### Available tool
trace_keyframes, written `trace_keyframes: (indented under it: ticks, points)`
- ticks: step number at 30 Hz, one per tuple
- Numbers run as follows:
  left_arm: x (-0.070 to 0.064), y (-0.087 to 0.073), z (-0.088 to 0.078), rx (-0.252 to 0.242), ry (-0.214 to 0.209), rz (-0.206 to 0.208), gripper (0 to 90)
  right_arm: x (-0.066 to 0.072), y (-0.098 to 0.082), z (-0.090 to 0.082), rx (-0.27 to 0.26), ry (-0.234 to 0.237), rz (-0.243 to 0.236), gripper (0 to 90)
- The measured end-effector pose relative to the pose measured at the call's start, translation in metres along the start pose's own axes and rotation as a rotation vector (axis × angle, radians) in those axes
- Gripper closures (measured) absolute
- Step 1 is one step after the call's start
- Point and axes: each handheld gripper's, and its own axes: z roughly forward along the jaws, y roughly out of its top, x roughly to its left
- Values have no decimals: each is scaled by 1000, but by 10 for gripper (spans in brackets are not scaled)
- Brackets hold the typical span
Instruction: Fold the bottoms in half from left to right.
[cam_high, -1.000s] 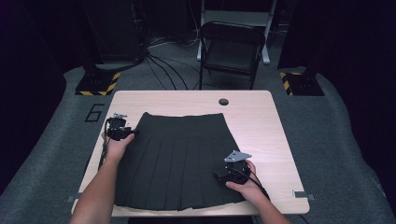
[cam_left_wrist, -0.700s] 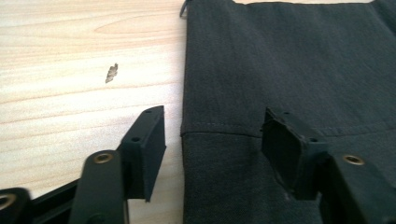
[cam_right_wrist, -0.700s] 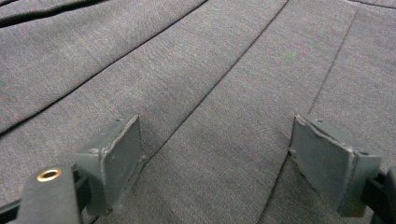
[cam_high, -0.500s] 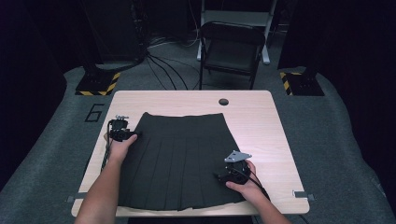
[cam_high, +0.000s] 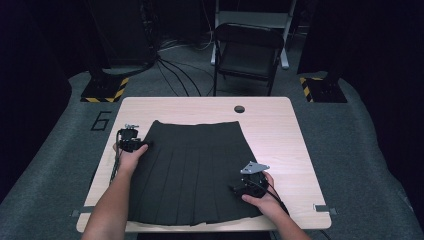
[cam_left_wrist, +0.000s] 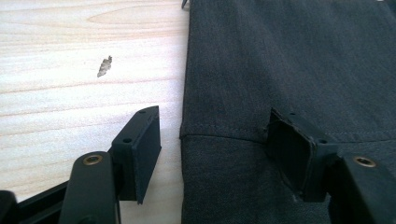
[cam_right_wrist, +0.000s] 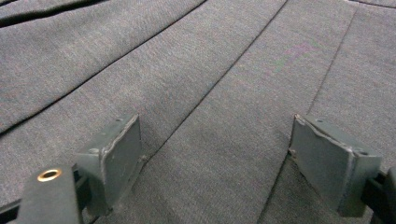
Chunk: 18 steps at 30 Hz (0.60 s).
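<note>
On the pale wooden counter (cam_high: 280, 145), a dark pleated skirt (cam_high: 195, 170) lies flat, waistband at the far end, hem flaring toward the person's edge. Left gripper (cam_high: 129, 140) sits at the skirt's left side edge, just below the waistband; its jaws have just been opening and now stand apart, one over bare wood, the other over cloth, with the skirt's side edge between them and no pad pressing it. Right gripper (cam_high: 248, 183) rests on the skirt's lower right part, near the hem; its jaws are spread wide over flat fabric, nothing pinched. Skirt cloth: charcoal, fine twill weave, matte; sharp straight pleat lines fanning out from the waist. Left gripper view adds the stitched seam (cam_left_wrist: 219, 134) running across the skirt under the waistband, and a small grey chip (cam_left_wrist: 104, 66) in the wood grain beside the skirt. Right gripper view gives the pleat creases (cam_right_wrist: 219, 84) close up, running diagonally between the worn grey pads. High view alone takes in a round hole (cam_high: 239, 109) in the counter beyond the waistband and a folding chair (cam_high: 248, 52) past that.
</note>
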Motion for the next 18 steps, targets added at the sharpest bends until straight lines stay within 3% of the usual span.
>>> trace_keyframes:
  ticks: [9, 10, 15, 16, 18]
  points:
    - [-4, 0, 1, -7, -8, -6, 431, 0, 0, 0, 1, 0, 0, 166]
    - [-4, 0, 0, 4, -11, 8, 431, 0, 0, 0, 0, 0, 0, 166]
    - [-3, 0, -1, 8, -24, -9, 447, 0, 0, 0, 0, 0, 0, 166]
    - [-2, 0, -1, -11, -30, -25, 456, 0, 0, 0, 1, 0, 1, 167]
    - [-1, 0, -3, 0, -33, -9, 466, 0, 0, 0, 0, 0, 1, 166]
